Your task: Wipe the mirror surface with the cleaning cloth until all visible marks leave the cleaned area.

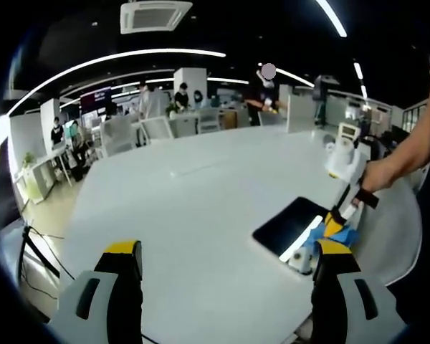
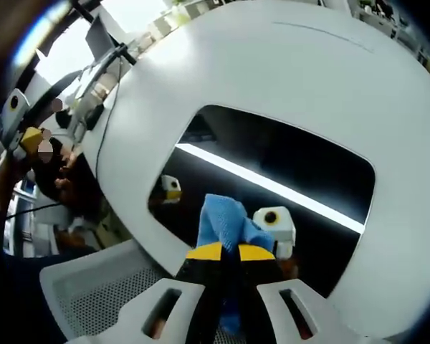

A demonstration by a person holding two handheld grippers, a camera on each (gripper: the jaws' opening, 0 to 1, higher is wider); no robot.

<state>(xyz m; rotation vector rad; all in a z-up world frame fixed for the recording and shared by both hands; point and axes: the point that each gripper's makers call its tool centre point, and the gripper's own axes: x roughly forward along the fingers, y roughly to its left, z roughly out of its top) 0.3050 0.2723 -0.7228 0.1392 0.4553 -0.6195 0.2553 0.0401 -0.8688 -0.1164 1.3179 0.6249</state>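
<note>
Now pinching soft blue cleaning cloth (image 2: 226,222) in right gripper (image 2: 228,252), jaws closed, over mirror (image 2: 301,161). Limp, light; best gripped bunched. Left gripper (image 1: 226,252) gaping, holding nothing.

Most of the blue cleaning cloth (image 2: 226,223) is buried between the right gripper (image 2: 229,252) jaws in the right gripper view, so only a bunched tuft pokes out over the mirror (image 2: 301,168). Can't tell if any marks are on the glass, it's just dark with reflections. In the left gripper view the mirror's (image 1: 287,226) near corner sits behind the left gripper (image 1: 229,261) jaw, and the cloth (image 1: 344,235) is a tiny blue scrap. People at the far desks (image 1: 193,118) are too small to make out.
</note>
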